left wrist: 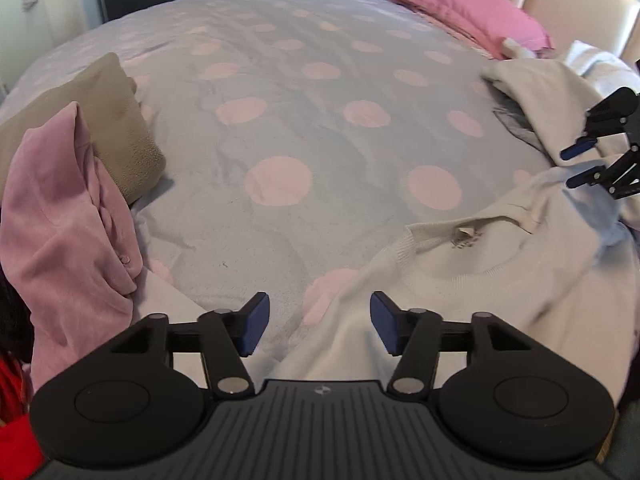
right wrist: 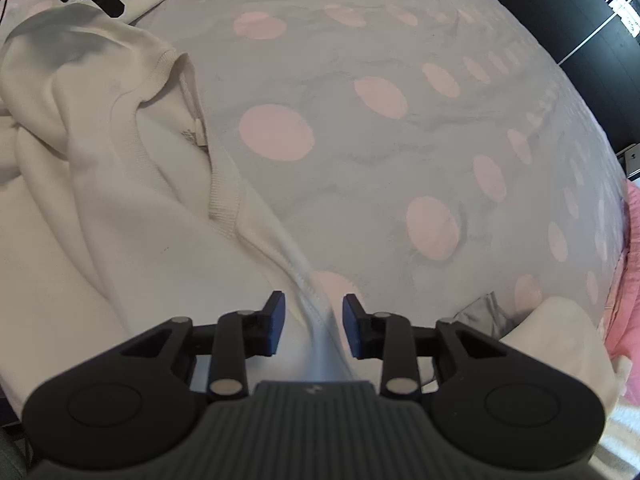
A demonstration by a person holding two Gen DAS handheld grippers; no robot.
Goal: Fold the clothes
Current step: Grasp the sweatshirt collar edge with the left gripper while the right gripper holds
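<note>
Pink velvety top (left wrist: 68,216) & tan fleece (left wrist: 104,128) heaped left on dotted bedspread (left wrist: 280,128); pink pillow (left wrist: 452,4) beyond. Cream ribbed-neck sweater (right wrist: 132,184) rumpled. Left gripper (left wrist: 319,322) open, empty; right gripper (right wrist: 313,326) open astride sweater ridge, pads not touching.

From my remote seat I read no words: the cream sweater's (left wrist: 500,280) neck label (left wrist: 464,238) is an illegible smudge.

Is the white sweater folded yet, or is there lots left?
Done: a tan garment lies folded. In hand: nothing; the left gripper and right gripper are open over the white sweater, which is still spread out. Left: the sweater and the crumpled pink garment.
</note>
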